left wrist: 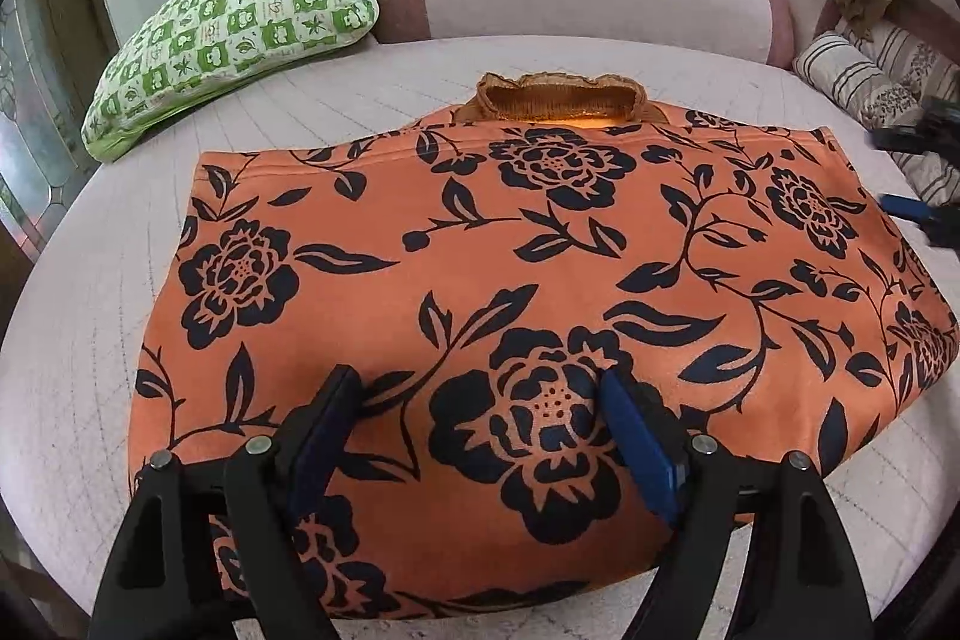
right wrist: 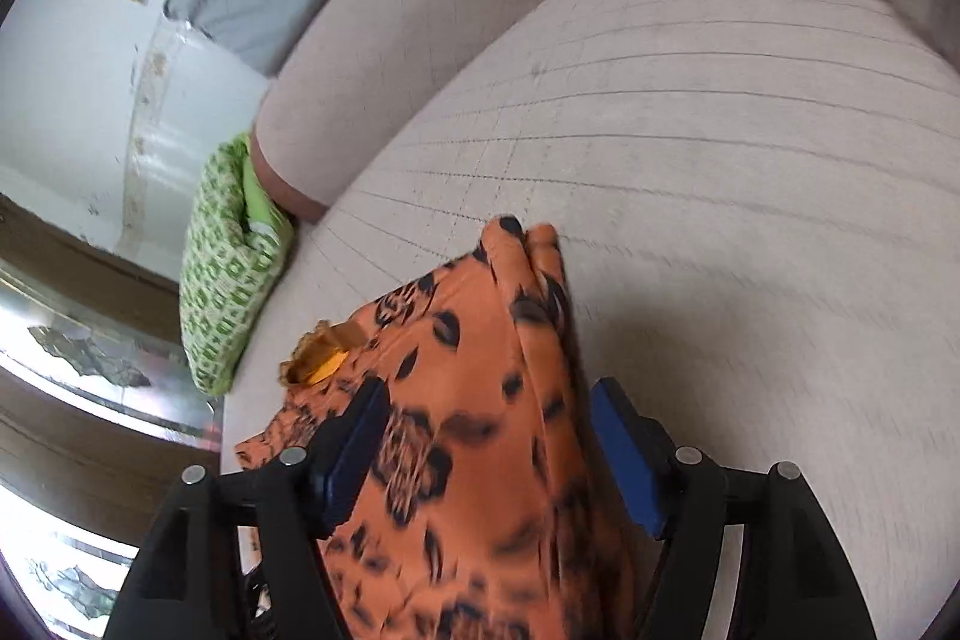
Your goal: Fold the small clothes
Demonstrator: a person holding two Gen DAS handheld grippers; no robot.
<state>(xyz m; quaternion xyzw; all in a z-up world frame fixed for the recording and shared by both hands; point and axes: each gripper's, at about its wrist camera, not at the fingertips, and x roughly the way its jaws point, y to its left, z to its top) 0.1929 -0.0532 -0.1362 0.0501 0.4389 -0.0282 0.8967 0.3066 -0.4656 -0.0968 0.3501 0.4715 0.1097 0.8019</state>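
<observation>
The pale quilted cushion [left wrist: 90, 400] fills most of both views, and on it lies the orange floral garment [left wrist: 540, 280], spread across the centre of the left wrist frame with its gathered waistband [left wrist: 558, 97] at the upper middle. A green checked pillow [left wrist: 240, 28] sits at the upper left and a striped bolster [left wrist: 882, 82] at the upper right, both off the cloth. The left gripper [left wrist: 480, 400] stands spread at the lower centre, its fingers over the near part of the garment with a printed flower between them, pinching nothing that can be seen. The right gripper [right wrist: 486, 436] is also spread at the bottom of its blurred view, with a raised ridge of the garment [right wrist: 480, 430] running between the fingers; whether the pads touch the fabric cannot be told. The step appears to be taking an edge for the next fold, so each pair of tongs should close on all layers together, matching corners, and lift evenly to avoid skewing.
</observation>
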